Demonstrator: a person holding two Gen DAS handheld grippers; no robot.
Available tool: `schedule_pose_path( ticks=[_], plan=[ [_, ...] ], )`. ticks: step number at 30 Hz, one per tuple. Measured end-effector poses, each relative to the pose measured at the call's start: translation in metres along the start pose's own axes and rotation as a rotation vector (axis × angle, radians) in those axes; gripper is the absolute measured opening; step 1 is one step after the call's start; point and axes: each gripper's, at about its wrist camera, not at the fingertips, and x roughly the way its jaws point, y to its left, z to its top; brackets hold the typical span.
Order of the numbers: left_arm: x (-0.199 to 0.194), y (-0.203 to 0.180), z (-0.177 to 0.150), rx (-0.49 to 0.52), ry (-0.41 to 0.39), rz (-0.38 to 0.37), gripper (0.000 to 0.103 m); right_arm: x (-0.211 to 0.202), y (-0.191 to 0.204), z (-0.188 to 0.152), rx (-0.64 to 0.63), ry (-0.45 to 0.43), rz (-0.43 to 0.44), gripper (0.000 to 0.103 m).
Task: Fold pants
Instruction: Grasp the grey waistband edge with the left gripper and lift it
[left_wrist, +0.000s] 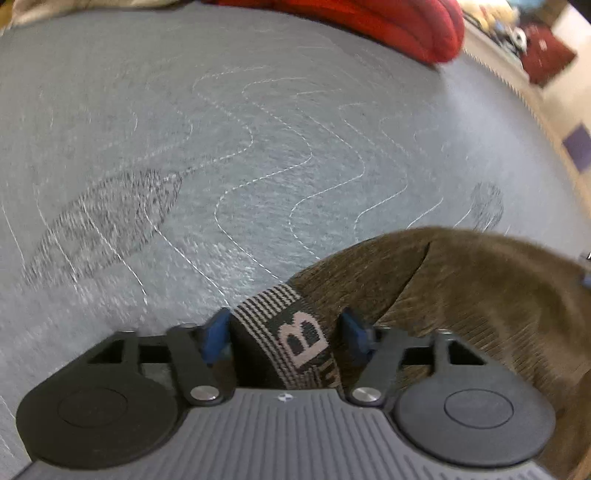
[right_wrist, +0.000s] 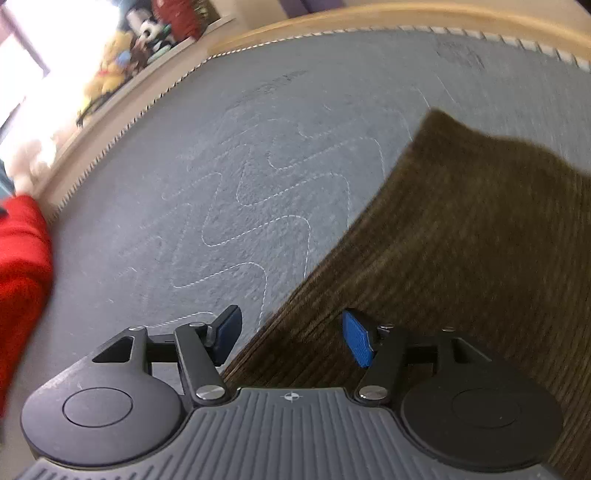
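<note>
Surface: grey quilted bedspread (left_wrist: 258, 147) with wavy white stitching, red cushion (left_wrist: 388, 26) at its far edge. Item: your brown corduroy pants (right_wrist: 461, 240) lying flat on it. Your left gripper (left_wrist: 284, 332): jaws apart, the striped waistband (left_wrist: 291, 328) between them, unclamped. Your right gripper (right_wrist: 291, 336): jaws apart over the pants' edge.

Home, likely bedroom or child's room. Grey quilted bedspread (right_wrist: 280, 155) with wavy stitching and fringed edge covers wide soft surface. Red blanket (left_wrist: 388, 26) bunched at edge. Plush toys (right_wrist: 129, 48) heaped beyond, beside bright window (right_wrist: 22, 44).
</note>
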Motion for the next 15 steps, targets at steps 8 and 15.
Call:
schedule_pose_path(
  ticks=[8,15],
  plan=[
    [-0.051,-0.010,0.017,0.092,-0.275,0.029,0.040,-0.026,0.022,0.004,-0.148,-0.263,-0.049,0.001],
    [-0.036,-0.010,0.013,0.109,-0.175,0.160,0.061,-0.046,-0.002,0.024,-0.076,-0.190,0.044,0.006]
  ],
)
